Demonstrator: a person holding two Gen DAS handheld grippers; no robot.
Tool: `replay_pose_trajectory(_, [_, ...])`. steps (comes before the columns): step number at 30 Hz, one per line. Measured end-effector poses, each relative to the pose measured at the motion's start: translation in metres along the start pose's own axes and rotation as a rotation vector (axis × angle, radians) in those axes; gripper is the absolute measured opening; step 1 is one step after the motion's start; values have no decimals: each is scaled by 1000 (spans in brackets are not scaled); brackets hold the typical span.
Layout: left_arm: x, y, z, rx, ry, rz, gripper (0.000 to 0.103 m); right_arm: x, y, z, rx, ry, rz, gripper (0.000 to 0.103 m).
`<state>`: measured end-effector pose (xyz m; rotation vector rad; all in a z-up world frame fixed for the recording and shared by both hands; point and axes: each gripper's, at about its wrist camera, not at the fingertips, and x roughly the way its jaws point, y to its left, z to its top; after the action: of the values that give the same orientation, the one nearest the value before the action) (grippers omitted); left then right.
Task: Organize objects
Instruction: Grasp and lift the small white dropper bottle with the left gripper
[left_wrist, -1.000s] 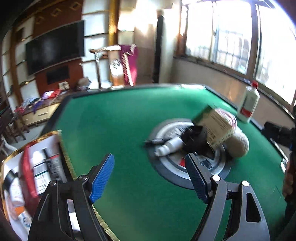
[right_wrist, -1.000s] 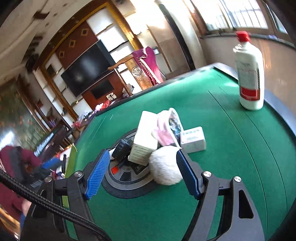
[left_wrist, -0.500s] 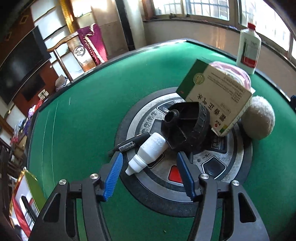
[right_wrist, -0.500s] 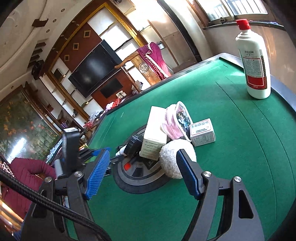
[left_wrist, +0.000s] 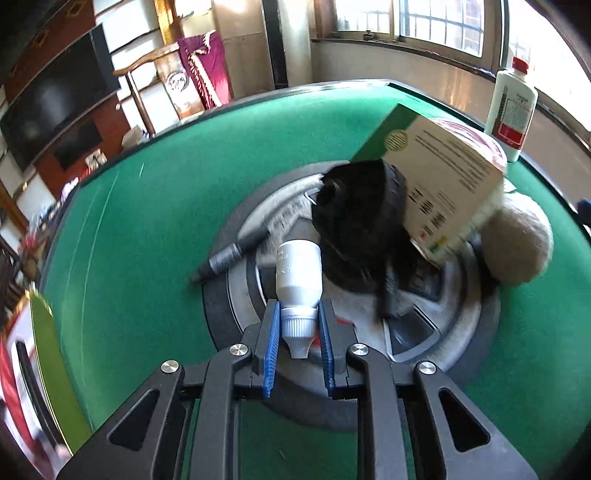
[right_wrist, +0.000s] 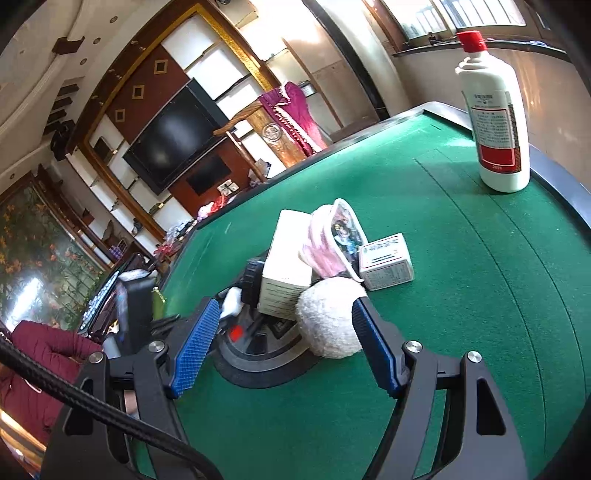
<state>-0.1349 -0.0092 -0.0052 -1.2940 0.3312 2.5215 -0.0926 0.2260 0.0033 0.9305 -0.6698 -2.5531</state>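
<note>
Green felt (left_wrist: 155, 221) covers the table. From the left wrist, the left gripper (left_wrist: 298, 338) has just been closing, and its blue pads now pinch the ribbed cap of the small white dropper bottle (left_wrist: 298, 275). The bottle's long axis runs straight ahead, away from the fingers, above the round grey centre console (left_wrist: 458, 325).

From the right wrist, the right gripper (right_wrist: 284, 343) hangs with its fingers wide apart and empty, just short of the white fluffy ball (right_wrist: 327, 317). The left hand plainly has the bottle.
</note>
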Motion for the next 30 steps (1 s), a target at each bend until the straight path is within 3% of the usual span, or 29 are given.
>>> replay_pose_trajectory(6, [-14, -9, -10, -19, 43, -41, 17, 2, -6, 0, 11, 2, -20, 74])
replay_pose_trajectory(14, [-5, -10, 3, -3, 36, 28, 18, 2, -6, 1, 15, 11, -27, 74])
replay_pose_trajectory(16, [-5, -14, 4, 6, 49, 39, 25, 2, -6, 1, 14, 11, -27, 74])
replay_pose_trajectory(19, [-5, -19, 5, 2, 46, 63, 46, 2, -5, 1, 13, 12, -24, 74])
replay_pose_trajectory(20, [-5, -18, 5, -6, 42, 54, 46, 2, -5, 1, 12, 15, -24, 74])
replay_pose_trajectory(27, [6, -2, 12, -103, 63, 2, 46, 3, -6, 1, 12, 19, -31, 74])
replay_pose_trajectory(29, [8, 3, 8, -137, 61, -10, 27, 4, -6, 0, 12, 23, -34, 74])
replay_pose_trajectory(30, [7, 7, 7, -142, 52, -12, 22, 4, -7, 0, 11, 25, -38, 74])
